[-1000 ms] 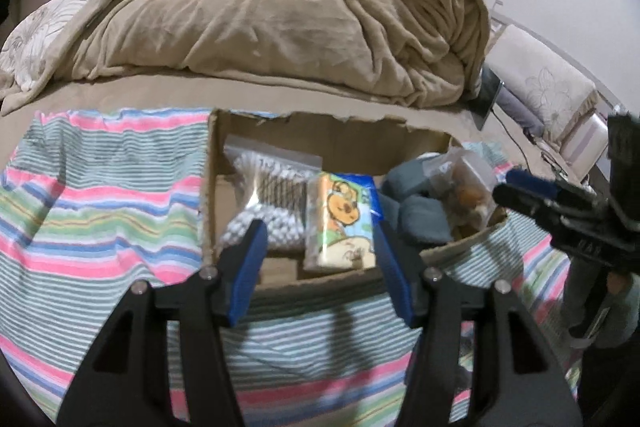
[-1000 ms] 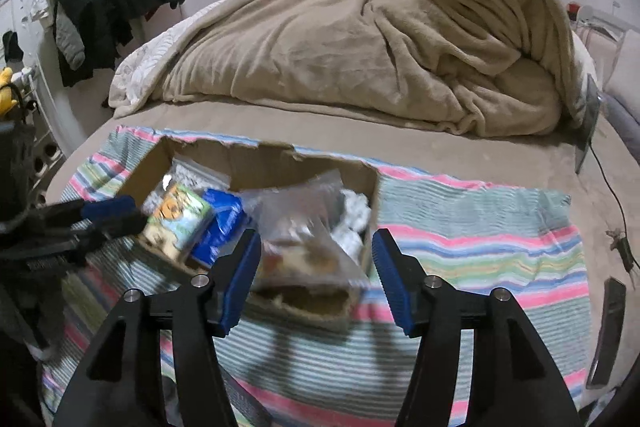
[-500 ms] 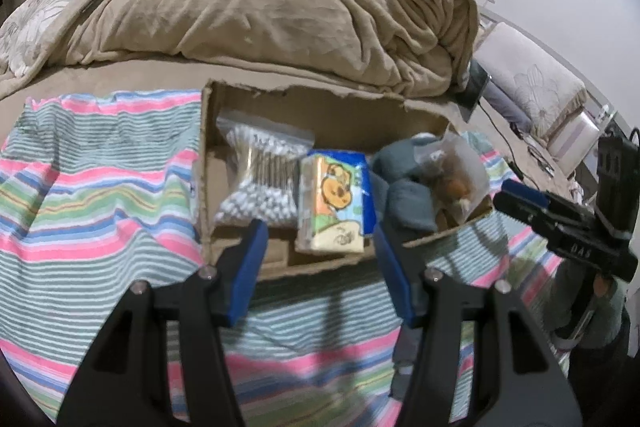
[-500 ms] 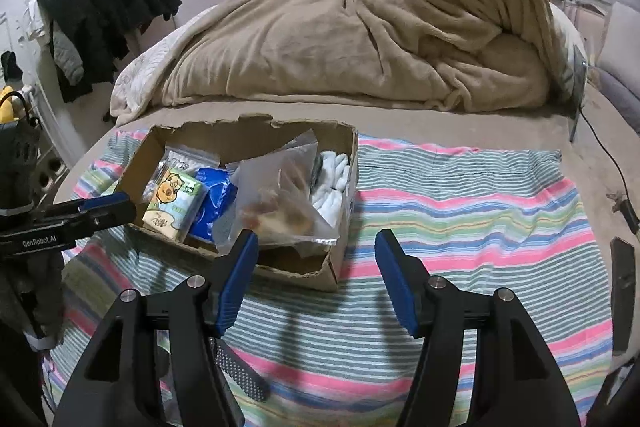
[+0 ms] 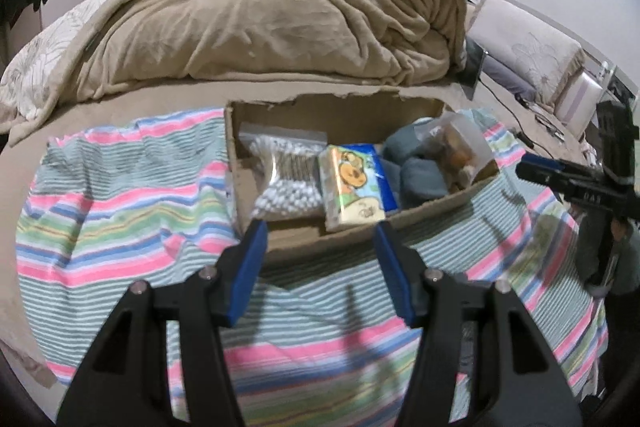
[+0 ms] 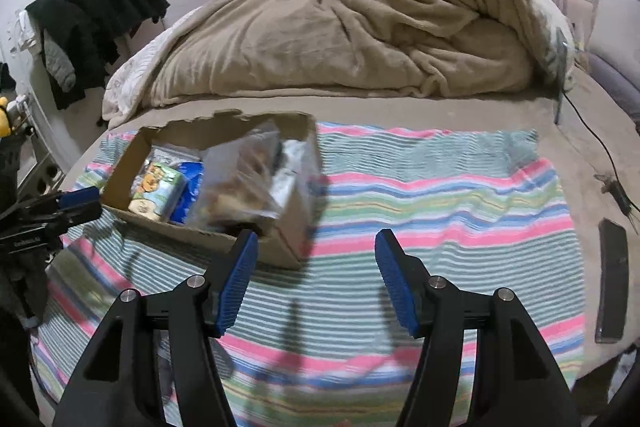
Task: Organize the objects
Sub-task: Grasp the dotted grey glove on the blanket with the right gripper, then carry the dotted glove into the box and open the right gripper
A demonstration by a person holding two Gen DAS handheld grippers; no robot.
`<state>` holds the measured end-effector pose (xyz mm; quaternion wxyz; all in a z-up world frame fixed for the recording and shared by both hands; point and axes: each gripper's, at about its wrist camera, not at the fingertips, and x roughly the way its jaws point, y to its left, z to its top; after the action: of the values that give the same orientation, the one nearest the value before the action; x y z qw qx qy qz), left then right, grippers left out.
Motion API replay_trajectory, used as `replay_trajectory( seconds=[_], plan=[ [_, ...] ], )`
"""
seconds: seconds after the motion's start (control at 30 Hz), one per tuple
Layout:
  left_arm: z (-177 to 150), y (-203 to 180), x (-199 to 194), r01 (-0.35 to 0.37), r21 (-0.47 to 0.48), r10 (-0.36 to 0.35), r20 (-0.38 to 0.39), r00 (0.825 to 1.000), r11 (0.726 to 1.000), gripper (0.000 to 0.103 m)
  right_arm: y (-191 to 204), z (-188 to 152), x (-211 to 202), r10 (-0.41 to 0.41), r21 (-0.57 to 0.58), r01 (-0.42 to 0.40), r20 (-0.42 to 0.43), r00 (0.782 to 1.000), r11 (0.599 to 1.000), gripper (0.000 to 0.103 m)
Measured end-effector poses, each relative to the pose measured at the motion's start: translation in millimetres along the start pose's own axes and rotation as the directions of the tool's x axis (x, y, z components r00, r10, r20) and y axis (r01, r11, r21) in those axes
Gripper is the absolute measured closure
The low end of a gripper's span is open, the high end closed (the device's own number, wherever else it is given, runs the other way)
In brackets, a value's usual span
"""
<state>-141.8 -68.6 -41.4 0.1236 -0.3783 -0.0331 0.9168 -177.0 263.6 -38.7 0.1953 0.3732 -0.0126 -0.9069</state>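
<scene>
A shallow cardboard box point(image 5: 276, 239) sits on a striped cloth point(image 5: 120, 203) on the bed. It holds a bag of cotton swabs point(image 5: 286, 175), a cartoon tissue pack point(image 5: 354, 187), grey-blue socks point(image 5: 420, 175) and a clear bag of small items point(image 5: 460, 151). My left gripper point(image 5: 318, 267) is open and empty, just in front of the box. My right gripper point(image 6: 316, 275) is open and empty, right of the box point(image 6: 280, 247), above the cloth point(image 6: 440, 211). The right gripper also shows at the left wrist view's right edge point(image 5: 560, 175).
A rumpled beige blanket point(image 5: 260, 23) fills the bed behind the box. A dark phone point(image 6: 612, 287) lies on the bed by the cloth's right edge, with a cable point(image 6: 600, 151) beyond it. Dark clothes point(image 6: 92, 15) hang at the far left. Pillows point(image 5: 528, 55) lie at the right.
Both grippers have drawn back from the box. The right gripper has also moved right, so the box now lies to its left. Both stay open and empty.
</scene>
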Motion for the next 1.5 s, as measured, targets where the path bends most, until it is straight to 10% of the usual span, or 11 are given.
replay_trajectory(
  seconds=[0.3,0.7,1.13,1.3,1.5],
  plan=[
    [-11.2,11.5,-18.5,-0.062,-0.076,0.062,0.006,0.998,0.995,0.046,20.3,-9.1,-11.9,-0.068,-0.08,0.067,-0.014,0.998,0.995,0.039],
    [-55.0,4.0,-61.2,-0.071,-0.165,0.07,-0.009,0.998,0.984,0.046,99.7,-43.3,0.1,0.084,-0.149,-0.118,-0.216,0.973,0.982,0.039],
    [-76.3,-5.6,-76.2,-0.032,-0.192,0.03,-0.012,0.999,0.981,0.046,143.6,-69.4,44.5,0.069,-0.186,-0.142,-0.354,0.933,0.972,0.039],
    [-79.6,-9.6,-70.3,-0.021,-0.192,0.016,-0.03,0.999,0.981,0.046,155.1,-79.4,52.7,0.053,-0.244,-0.152,-0.372,0.927,0.958,0.069],
    [-76.4,-10.4,-68.8,-0.021,-0.185,0.016,-0.027,0.999,0.982,0.046,155.4,-70.1,39.5,0.097,-0.24,-0.181,-0.325,0.941,0.954,0.071]
  ],
)
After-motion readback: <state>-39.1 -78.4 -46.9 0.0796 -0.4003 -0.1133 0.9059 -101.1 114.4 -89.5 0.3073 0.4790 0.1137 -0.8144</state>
